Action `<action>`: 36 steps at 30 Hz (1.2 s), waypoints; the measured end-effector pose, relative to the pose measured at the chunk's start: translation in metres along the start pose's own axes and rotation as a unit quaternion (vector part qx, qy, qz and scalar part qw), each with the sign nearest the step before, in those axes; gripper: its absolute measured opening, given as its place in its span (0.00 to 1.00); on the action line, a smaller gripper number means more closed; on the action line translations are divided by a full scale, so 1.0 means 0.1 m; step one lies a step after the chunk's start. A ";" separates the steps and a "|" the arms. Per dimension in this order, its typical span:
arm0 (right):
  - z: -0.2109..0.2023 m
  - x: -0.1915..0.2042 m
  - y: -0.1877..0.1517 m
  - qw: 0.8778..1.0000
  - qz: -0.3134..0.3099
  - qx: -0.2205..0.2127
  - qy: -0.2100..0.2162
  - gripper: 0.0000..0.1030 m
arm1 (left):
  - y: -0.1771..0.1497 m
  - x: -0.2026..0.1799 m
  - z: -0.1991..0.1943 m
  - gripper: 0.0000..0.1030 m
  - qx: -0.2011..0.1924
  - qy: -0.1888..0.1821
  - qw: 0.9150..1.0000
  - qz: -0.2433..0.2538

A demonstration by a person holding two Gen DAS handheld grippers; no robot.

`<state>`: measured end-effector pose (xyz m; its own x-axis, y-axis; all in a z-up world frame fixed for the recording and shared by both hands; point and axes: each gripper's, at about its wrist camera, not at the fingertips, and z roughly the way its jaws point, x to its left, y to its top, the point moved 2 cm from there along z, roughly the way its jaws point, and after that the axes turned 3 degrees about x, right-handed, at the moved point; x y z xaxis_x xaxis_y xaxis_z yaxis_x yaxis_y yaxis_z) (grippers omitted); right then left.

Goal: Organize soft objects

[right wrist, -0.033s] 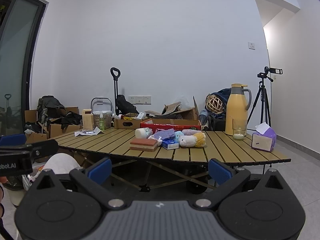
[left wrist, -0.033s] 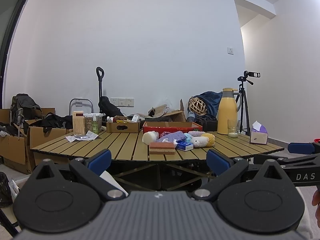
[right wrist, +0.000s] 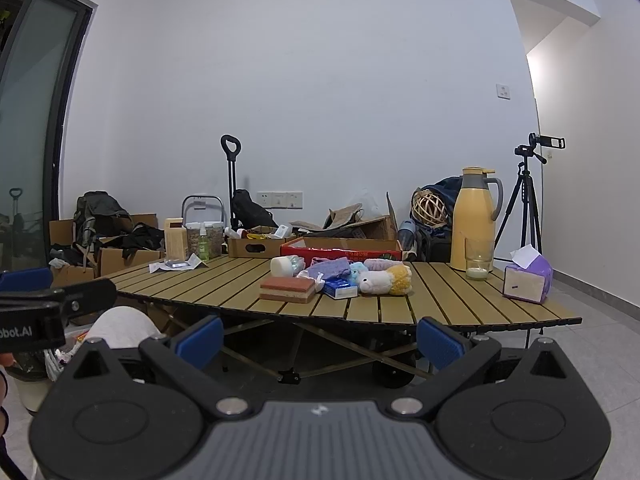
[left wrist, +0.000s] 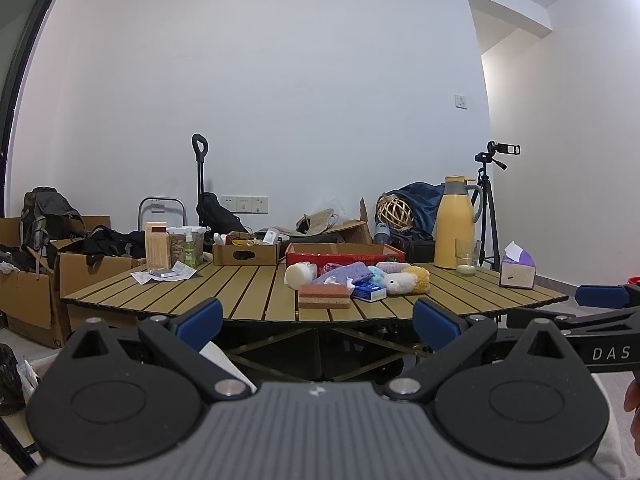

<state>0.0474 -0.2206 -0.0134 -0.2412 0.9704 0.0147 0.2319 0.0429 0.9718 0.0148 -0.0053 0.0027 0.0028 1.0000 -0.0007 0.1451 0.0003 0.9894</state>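
While both grippers hang low in front of the desk, each one is wide open and holds nothing. The left gripper [left wrist: 318,322] has blue pads [left wrist: 200,318] set far apart, and the right gripper [right wrist: 320,334] looks the same. Neither one touches anything.

Past them stands the desk [right wrist: 460,304], made of wooden slats. Near its front edge lies a sponge [right wrist: 287,289], red on top and tan below. Just beside it, to the right, is a small blue box [right wrist: 340,290]. Next to that box lies a plush toy [right wrist: 385,280], white and yellow, on its side. Behind these sit a purple cloth [right wrist: 331,268], a little blue toy [right wrist: 357,270], and a white roll [right wrist: 282,265] lying on its side. All these soft things are bunched close in the middle of the desk.

Farther back is a red box [right wrist: 340,249], open on top. Off to the right, well apart from the pile, sits a tissue box [right wrist: 527,282]. A glass [right wrist: 478,264] stands in front of a yellow jug [right wrist: 474,216] at the far right. On the left stands a wooden box [left wrist: 157,246].
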 end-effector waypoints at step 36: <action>0.00 -0.02 0.00 1.000 0.003 -0.003 -0.001 1.00 | 0.03 -0.01 -0.01 1.00 -0.005 0.000 1.000 0.001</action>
<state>0.0473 -0.2223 -0.0137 -0.2371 0.9713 0.0206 0.2285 0.0351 0.9729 0.0145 -0.0065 0.0057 0.0032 1.0000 0.0018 0.1355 -0.0023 0.9908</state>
